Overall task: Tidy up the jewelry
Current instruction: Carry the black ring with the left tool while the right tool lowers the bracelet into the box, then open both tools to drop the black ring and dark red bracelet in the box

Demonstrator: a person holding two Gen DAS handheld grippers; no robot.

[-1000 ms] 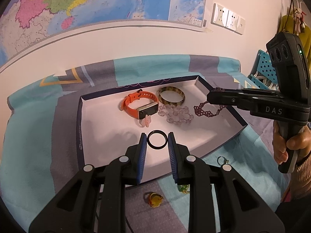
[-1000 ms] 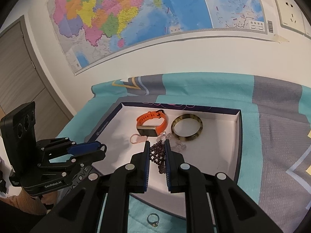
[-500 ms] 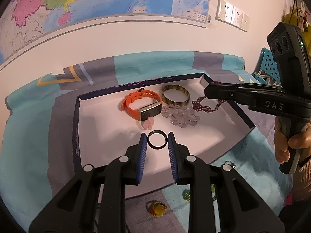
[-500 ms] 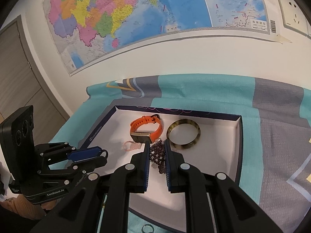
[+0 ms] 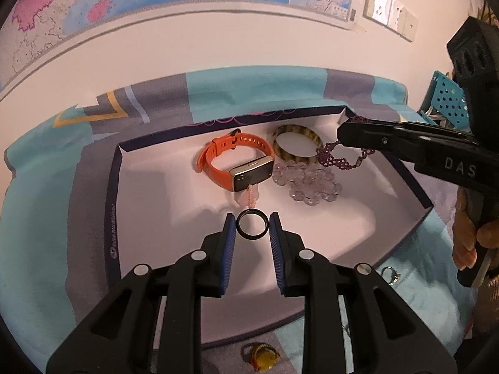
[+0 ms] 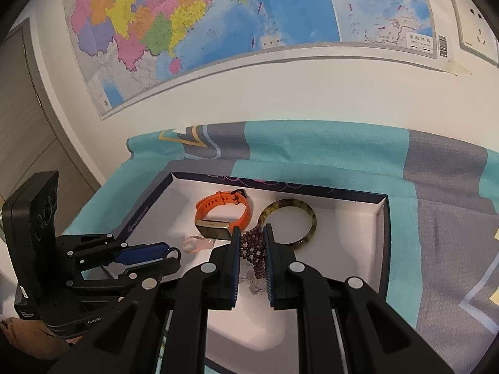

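Note:
A white tray (image 5: 156, 205) with a dark rim lies on the bed and shows in the right wrist view (image 6: 352, 249) too. In it are an orange watch (image 5: 237, 162), a striped bangle (image 5: 296, 143) and a clear bead bracelet (image 5: 307, 184). My left gripper (image 5: 252, 227) is shut on a black ring (image 5: 252, 226) above the tray's front half. My right gripper (image 6: 252, 246) is shut on a purple bead bracelet (image 6: 252, 252), which hangs over the tray's right side (image 5: 340, 159). A pink piece (image 6: 198, 244) lies beside the watch (image 6: 223, 218).
A yellow ring (image 5: 262, 353) and a silver ring (image 5: 391, 274) lie on the teal and grey cover (image 5: 37, 218) in front of the tray. A wall with a map (image 6: 218, 31) stands behind. A blue perforated crate (image 5: 449, 103) is at the far right.
Both grippers have moved forward over the tray, holding their pieces. The purple bracelet now hangs nearer the bangle and clear beads.

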